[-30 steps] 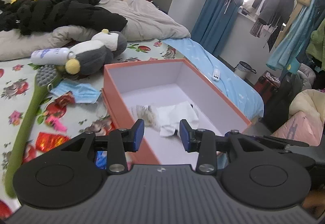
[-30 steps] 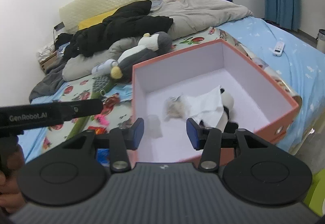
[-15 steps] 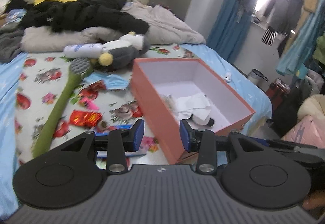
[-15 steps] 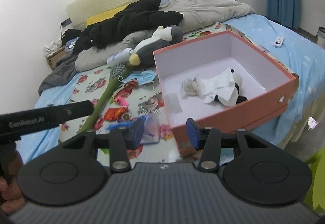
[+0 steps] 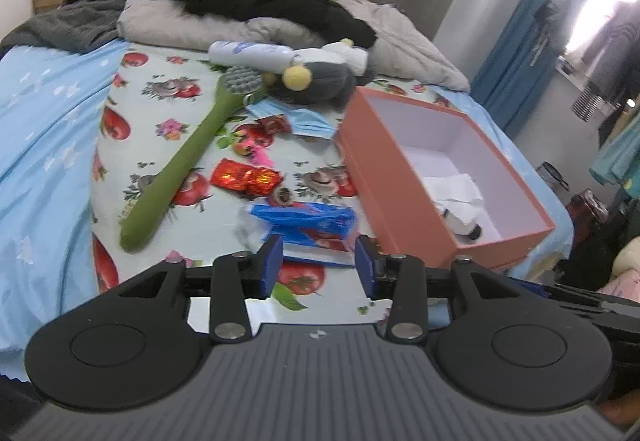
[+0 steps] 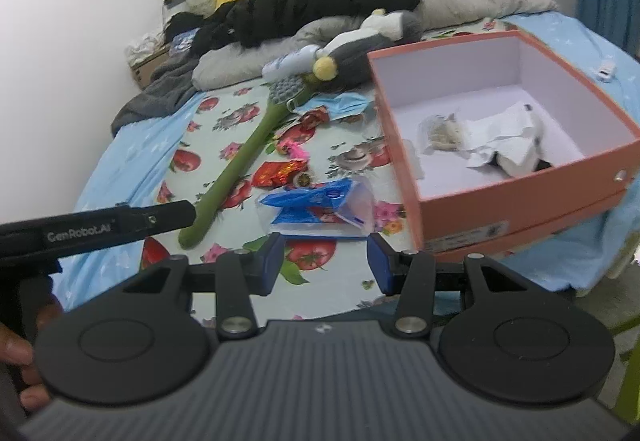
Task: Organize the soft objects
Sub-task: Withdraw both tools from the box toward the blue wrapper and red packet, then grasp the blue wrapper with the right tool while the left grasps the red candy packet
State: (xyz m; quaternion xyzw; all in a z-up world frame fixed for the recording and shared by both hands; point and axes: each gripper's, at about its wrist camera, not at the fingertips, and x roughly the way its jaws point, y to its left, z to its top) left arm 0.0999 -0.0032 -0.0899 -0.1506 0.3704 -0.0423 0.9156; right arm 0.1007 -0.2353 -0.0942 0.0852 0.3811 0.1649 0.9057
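Left wrist view: the left gripper (image 5: pixel 319 267), jaws just widened, half-open and empty above a crinkled blue plastic packet (image 5: pixel 306 221); the right gripper (image 6: pixel 326 263) likewise half-open, empty.

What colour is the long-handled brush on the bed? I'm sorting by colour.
Olive green handle, grey bristle head: long-handled brush. Clearest in the left wrist view.
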